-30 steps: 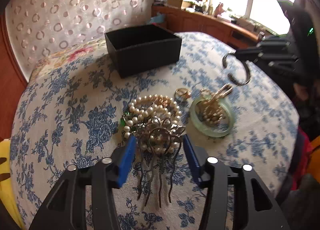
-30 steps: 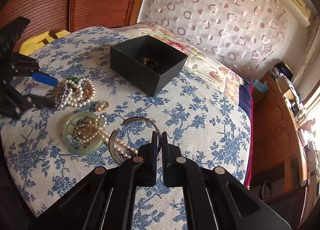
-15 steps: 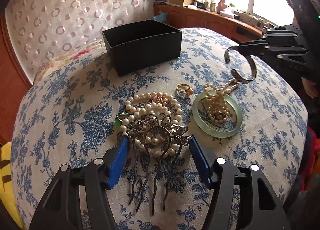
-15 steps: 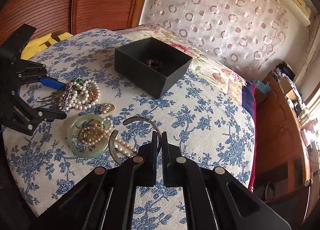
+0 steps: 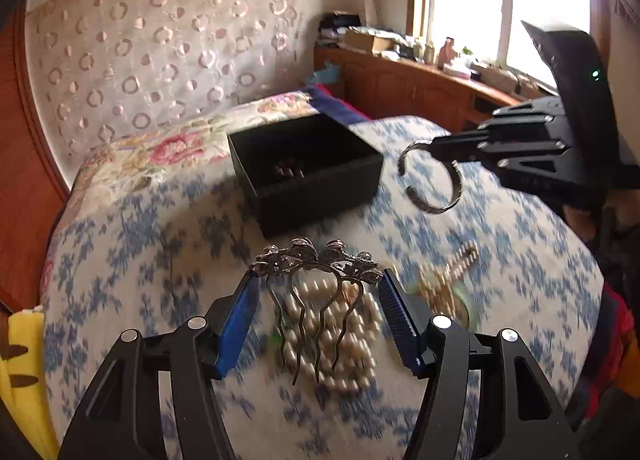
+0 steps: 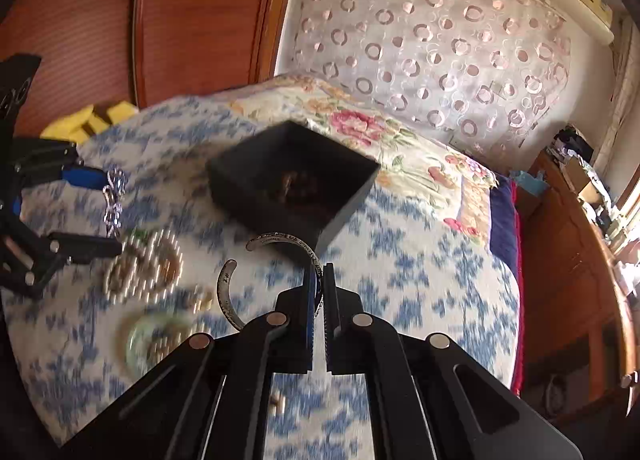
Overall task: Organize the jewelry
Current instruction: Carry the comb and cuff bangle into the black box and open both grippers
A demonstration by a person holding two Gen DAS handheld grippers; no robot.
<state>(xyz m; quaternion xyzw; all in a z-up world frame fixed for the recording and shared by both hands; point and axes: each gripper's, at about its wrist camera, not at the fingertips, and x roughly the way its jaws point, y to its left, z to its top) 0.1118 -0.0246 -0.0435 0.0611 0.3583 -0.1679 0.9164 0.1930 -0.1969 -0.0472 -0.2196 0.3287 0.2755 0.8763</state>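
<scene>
Black box [image 5: 304, 164] ahead of both grippers — left gripper [image 5: 316, 280] clamps hair comb [image 5: 316, 260], teeth pointing back; right gripper [image 6: 319, 280] pinches cuff bracelet [image 6: 240, 284], nearer box

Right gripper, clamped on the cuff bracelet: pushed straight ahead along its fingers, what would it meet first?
Most likely the black box, whose near corner sits just beyond the cuff bracelet held by the right gripper; motion blur leaves depth uncertain.

Hair comb [image 5: 316, 260] now lifted by left gripper [image 5: 316, 280].
</scene>
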